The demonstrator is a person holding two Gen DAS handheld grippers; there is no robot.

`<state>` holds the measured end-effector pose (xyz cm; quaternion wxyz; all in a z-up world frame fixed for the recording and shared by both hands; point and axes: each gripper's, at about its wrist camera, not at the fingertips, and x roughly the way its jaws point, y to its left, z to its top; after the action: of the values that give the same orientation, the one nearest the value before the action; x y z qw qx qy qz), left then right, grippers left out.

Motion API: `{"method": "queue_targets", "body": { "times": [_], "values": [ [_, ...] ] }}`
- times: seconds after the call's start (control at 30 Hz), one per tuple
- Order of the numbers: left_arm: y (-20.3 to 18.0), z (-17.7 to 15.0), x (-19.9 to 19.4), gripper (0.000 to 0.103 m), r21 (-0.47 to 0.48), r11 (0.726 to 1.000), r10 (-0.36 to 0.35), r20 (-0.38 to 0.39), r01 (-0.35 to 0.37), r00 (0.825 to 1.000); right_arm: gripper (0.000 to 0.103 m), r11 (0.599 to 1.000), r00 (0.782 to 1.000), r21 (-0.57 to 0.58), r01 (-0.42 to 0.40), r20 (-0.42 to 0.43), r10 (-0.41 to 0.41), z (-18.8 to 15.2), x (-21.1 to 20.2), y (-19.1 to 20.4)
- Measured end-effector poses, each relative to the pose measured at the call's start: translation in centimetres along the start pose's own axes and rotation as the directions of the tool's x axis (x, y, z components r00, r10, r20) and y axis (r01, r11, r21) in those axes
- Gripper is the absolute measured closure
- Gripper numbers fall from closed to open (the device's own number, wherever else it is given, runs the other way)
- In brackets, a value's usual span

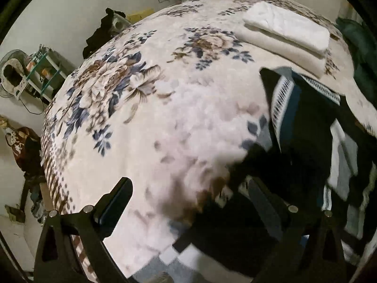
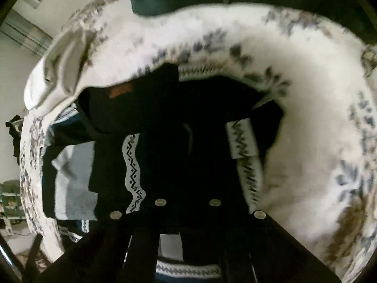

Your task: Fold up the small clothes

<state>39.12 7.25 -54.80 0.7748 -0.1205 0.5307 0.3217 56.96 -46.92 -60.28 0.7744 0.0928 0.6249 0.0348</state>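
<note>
Black knit with white zigzag bands and grey-and-white blocks: a sweater (image 2: 165, 108), spread on the floral blanket (image 1: 141, 118) of the bed, toward the near right side in the left wrist view. Brown label (image 2: 120, 92) sewn near the collar.

Left tongs (image 1: 190, 202) gaping wide, nothing between the fingers. One finger above bare blanket, the other above the sweater's blurred edge.

Right tongs (image 2: 188, 132) aimed down at the middle of the sweater, closed tight. Fingers black against black knit, so cannot tell whether any cloth is pinched.

Folded white stack (image 1: 285, 35) lying flat at the far side of the bed, two layers, close to the sweater's far corner but apart from it. Dark teal cloth (image 1: 358, 47) past the bed's right edge. Off the left edge, a fan (image 1: 11, 75) and a green-framed rack (image 1: 44, 70) by the wall, with a black garment (image 1: 101, 35) further along. Heavy blur across both views.
</note>
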Motion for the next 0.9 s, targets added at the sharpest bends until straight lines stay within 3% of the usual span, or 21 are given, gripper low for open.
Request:
{"method": "queue_targets", "body": {
  "times": [0.1,0.23,0.33,0.37,0.47,0.5,0.57,0.6,0.63,0.67,0.7,0.73,0.77,0.8,0.83,0.9],
  "values": [
    [-0.2,2.2,0.8,0.003,-0.011,0.999,-0.034,-0.001,0.034,0.999,0.097,0.998,0.997,0.014,0.054,0.049,-0.055,-0.1,-3.1,-1.0],
    [-1.3,4.6,1.6,0.003,0.008,0.997,-0.071,0.007,0.071,0.997,0.097,0.991,0.995,0.087,0.097,0.024,-0.1,0.6,-4.5,-3.6],
    [-2.2,5.7,2.5,0.003,0.024,0.995,-0.092,-0.007,0.093,0.996,0.097,0.982,0.989,0.113,0.15,-0.03,-0.147,1.2,-3.0,-5.5],
    [-2.6,6.1,2.8,0.003,0.033,0.994,-0.101,-0.012,0.101,0.995,0.096,0.982,0.985,0.109,0.155,-0.095,-0.144,1.6,-1.7,-5.9],
    [-3.5,6.9,3.8,0.003,0.07,0.992,-0.102,-0.024,0.103,0.995,0.083,0.973,0.971,0.14,0.184,-0.179,-0.158,2.1,-0.4,-6.4],
    [-3.6,6.9,4.0,0.003,0.075,0.991,-0.11,-0.034,0.112,0.993,0.072,0.971,0.975,0.159,0.176,-0.165,-0.149,2.1,-1.0,-6.3],
    [-3.3,6.7,4.5,0.003,0.059,0.984,-0.163,-0.069,0.167,0.984,0.06,0.973,0.984,0.178,0.144,-0.13,-0.122,2.0,-2.2,-5.6],
    [-2.9,6.5,4.7,0.003,0.029,0.976,-0.211,-0.096,0.214,0.973,0.059,0.975,0.989,0.187,0.12,-0.113,-0.1,1.8,-2.9,-5.0],
    [-2.2,6.2,5.2,0.003,-0.043,0.955,-0.298,-0.136,0.295,0.945,0.059,0.976,0.991,0.194,0.098,-0.104,-0.079,1.6,-3.5,-4.5],
    [-1.6,5.9,5.7,0.003,-0.107,0.929,-0.369,-0.163,0.355,0.915,0.059,0.977,0.995,0.211,0.045,-0.099,-0.025,1.0,-4.0,-3.7],
    [-1.0,5.6,6.4,0.007,-0.194,0.883,-0.462,-0.191,0.428,0.866,0.059,0.974,0.994,0.226,0.004,-0.105,0.021,0.6,-4.0,-3.2],
    [-0.9,5.3,6.8,0.017,-0.243,0.855,-0.507,-0.204,0.458,0.838,0.059,0.965,0.989,0.256,-0.056,-0.119,0.089,-0.1,-3.8,-2.6],
    [-0.8,5.0,7.5,0.022,-0.306,0.811,-0.569,-0.213,0.498,0.794,0.059,0.952,0.979,0.286,-0.106,-0.135,0.15,-1.0,-3.3,-2.0],
    [-1.0,4.9,8.2,0.033,-0.35,0.773,-0.617,-0.217,0.53,0.756,0.059,0.938,0.967,0.314,-0.149,-0.154,0.205,-1.7,-2.6,-1.6],
    [-1.4,4.8,8.7,0.046,-0.372,0.755,-0.638,-0.225,0.54,0.737,0.059,0.918,0.949,0.348,-0.19,-0.174,0.263,-2.2,-1.8,-1.2],
    [-2.8,5.0,10.1,0.05,-0.4,0.725,-0.675,-0.251,0.56,0.694,0.056,0.865,0.911,0.438,-0.246,-0.201,0.361,-3.9,0.7,-0.7]
  ]
}}
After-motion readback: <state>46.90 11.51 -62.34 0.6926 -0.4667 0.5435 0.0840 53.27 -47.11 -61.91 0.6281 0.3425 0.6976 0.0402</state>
